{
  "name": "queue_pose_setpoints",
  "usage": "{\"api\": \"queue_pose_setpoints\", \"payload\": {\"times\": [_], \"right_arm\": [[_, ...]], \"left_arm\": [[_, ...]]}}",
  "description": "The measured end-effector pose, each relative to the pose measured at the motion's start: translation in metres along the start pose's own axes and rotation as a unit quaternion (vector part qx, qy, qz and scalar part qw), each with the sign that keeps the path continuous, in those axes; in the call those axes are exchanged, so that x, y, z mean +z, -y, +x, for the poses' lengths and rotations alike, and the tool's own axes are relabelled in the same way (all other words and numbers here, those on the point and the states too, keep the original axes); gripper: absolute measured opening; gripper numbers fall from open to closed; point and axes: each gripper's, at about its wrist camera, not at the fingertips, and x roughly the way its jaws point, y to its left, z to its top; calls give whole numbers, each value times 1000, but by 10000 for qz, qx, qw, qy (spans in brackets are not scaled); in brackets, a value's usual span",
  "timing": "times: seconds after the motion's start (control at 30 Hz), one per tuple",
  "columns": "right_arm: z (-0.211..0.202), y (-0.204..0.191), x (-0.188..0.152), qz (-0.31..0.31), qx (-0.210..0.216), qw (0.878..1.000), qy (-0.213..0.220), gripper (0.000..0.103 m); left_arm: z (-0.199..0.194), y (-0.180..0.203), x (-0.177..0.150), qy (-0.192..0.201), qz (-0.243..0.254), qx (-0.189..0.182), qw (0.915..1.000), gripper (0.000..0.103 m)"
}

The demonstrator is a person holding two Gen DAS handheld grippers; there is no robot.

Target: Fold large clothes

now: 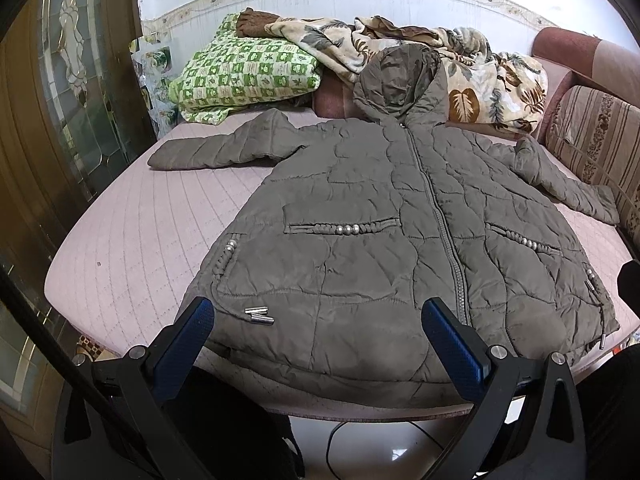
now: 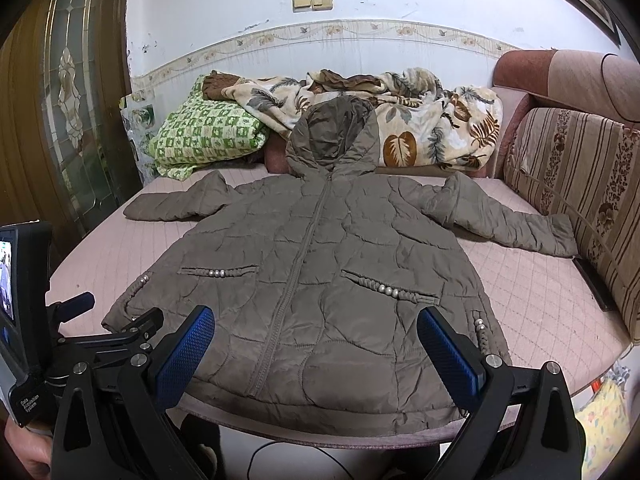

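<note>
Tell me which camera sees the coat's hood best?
The right wrist view. There the hood sits near the middle, facing the camera, with its whole opening showing above the zipper. In the left wrist view the hood is off to one side and seen at a slant.

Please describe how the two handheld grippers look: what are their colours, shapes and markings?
Both the left gripper and the right gripper have black angular frames with silver bolt heads. The jaws carry blue pads with a fine grid texture. In the right wrist view, a black device with a small screen beside the left gripper is labelled "Data Acquisition System".
</note>
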Motion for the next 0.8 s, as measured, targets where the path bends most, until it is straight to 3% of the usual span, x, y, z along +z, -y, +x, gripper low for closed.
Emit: {"api": "queue_pose_setpoints", "payload": {"times": [0.1, 0.27, 0.53, 0.73, 0.8], "right_arm": [[1, 0, -2, -30, -4, 10000, 31, 102], [6, 1, 0, 71, -45, 9992, -385, 102], [13, 13, -3, 253, -78, 9989, -386, 102], [20, 61, 0, 811, -436, 9946, -470, 102], [19, 79, 4, 1088, -597, 9898, -700, 102]], "left_arm": [[2, -1, 0, -25, -13, -2, 10000, 103], [5, -1, -2, -75, -30, 1, 10000, 103], [10, -1, -2, -41, -19, 25, 10000, 103], [26, 4, 34, 185, 67, 120, 9997, 103], [32, 9, 54, 281, 148, 125, 9994, 103]]}}
